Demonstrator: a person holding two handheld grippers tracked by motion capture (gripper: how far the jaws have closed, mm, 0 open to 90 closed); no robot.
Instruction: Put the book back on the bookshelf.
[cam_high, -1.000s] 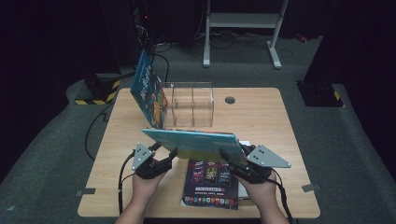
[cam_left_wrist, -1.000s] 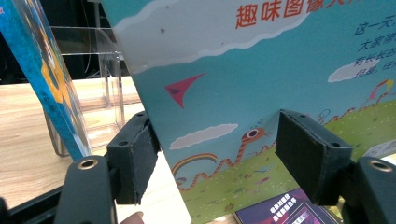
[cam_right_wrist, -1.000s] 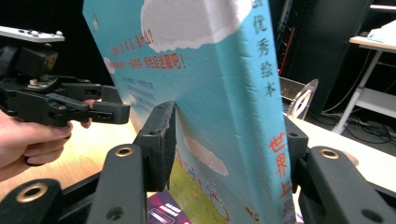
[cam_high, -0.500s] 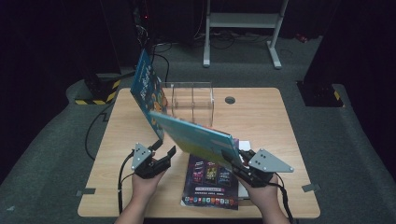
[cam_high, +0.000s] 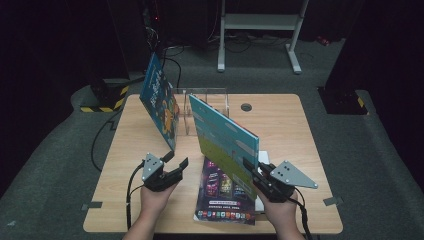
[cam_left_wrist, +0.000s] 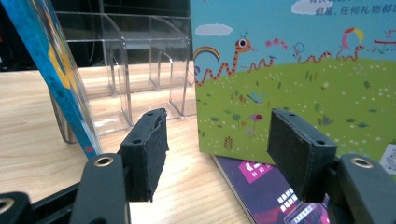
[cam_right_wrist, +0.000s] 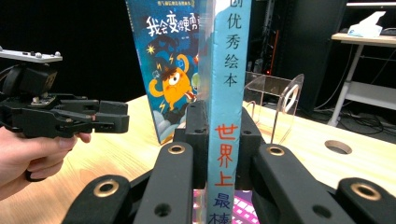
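My right gripper (cam_high: 251, 167) (cam_right_wrist: 223, 126) is shut on the spine of a light blue and green picture book (cam_high: 225, 137) (cam_right_wrist: 226, 70), and its jaws have just been closing. The book stands on edge above the table, cover facing left (cam_left_wrist: 303, 84). My left gripper (cam_high: 176, 160) (cam_left_wrist: 215, 149) is open to its left; its jaws have just been closing a little with nothing between them. It is also in the right gripper view (cam_right_wrist: 93, 121). A blue book with an orange monster (cam_high: 159, 102) (cam_right_wrist: 173, 79) leans in a clear acrylic organizer (cam_high: 207, 97) (cam_left_wrist: 140, 60).
A purple book (cam_high: 225, 195) (cam_left_wrist: 261, 186) lies flat near the front edge of the wooden table (cam_high: 285, 130), between my hands. A round cable hole (cam_high: 246, 107) (cam_right_wrist: 337, 147) sits behind the organizer. Dark floor and a white stand lie beyond.
The picture book was held flat between both grippers. The left gripper has let go and the right one has swung the book up on edge.
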